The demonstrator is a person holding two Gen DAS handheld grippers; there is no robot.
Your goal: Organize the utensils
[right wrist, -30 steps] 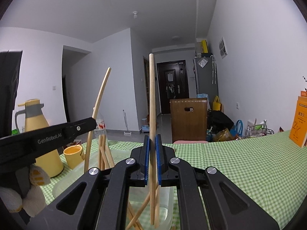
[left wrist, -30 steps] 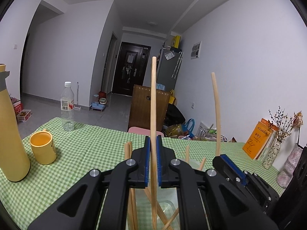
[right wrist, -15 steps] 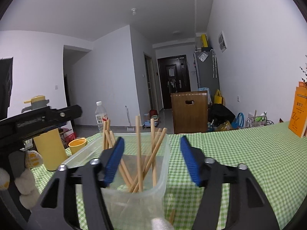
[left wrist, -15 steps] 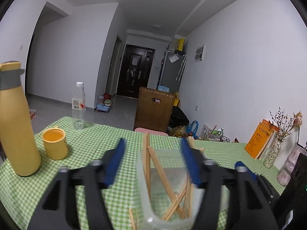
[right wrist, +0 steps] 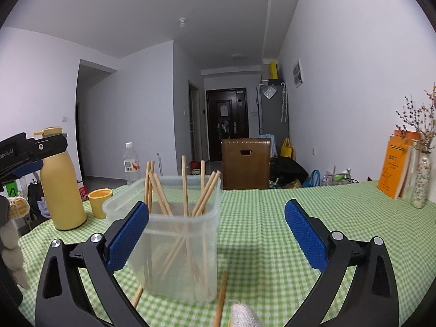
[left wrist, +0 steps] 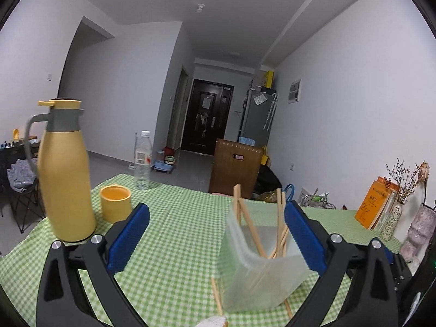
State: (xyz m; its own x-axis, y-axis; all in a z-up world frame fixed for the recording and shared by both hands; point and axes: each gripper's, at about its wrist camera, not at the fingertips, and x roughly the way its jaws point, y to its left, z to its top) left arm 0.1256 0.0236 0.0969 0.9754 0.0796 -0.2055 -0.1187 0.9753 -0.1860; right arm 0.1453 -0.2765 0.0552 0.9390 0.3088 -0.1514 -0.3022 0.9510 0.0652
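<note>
A clear plastic container (right wrist: 179,234) stands on the green checked tablecloth (right wrist: 261,218) and holds several wooden chopsticks (right wrist: 185,190) standing on end. It also shows in the left wrist view (left wrist: 256,269) with the chopsticks (left wrist: 280,223) in it. More chopsticks lie on the cloth beside its base (right wrist: 221,297). My right gripper (right wrist: 216,234) is open and empty, just in front of the container. My left gripper (left wrist: 216,237) is open and empty, with the container near its right finger.
A yellow thermos jug (left wrist: 64,174), a yellow cup (left wrist: 115,203) and a water bottle (left wrist: 143,160) stand at the left. Orange books (right wrist: 395,167) and a vase of dried flowers (right wrist: 421,182) stand at the right by the wall. A wooden chair (right wrist: 245,163) is behind the table.
Both grippers were each shut on an upright chopstick over the container. They opened, the chopsticks dropped into the container, and both grippers have drawn back from it.
</note>
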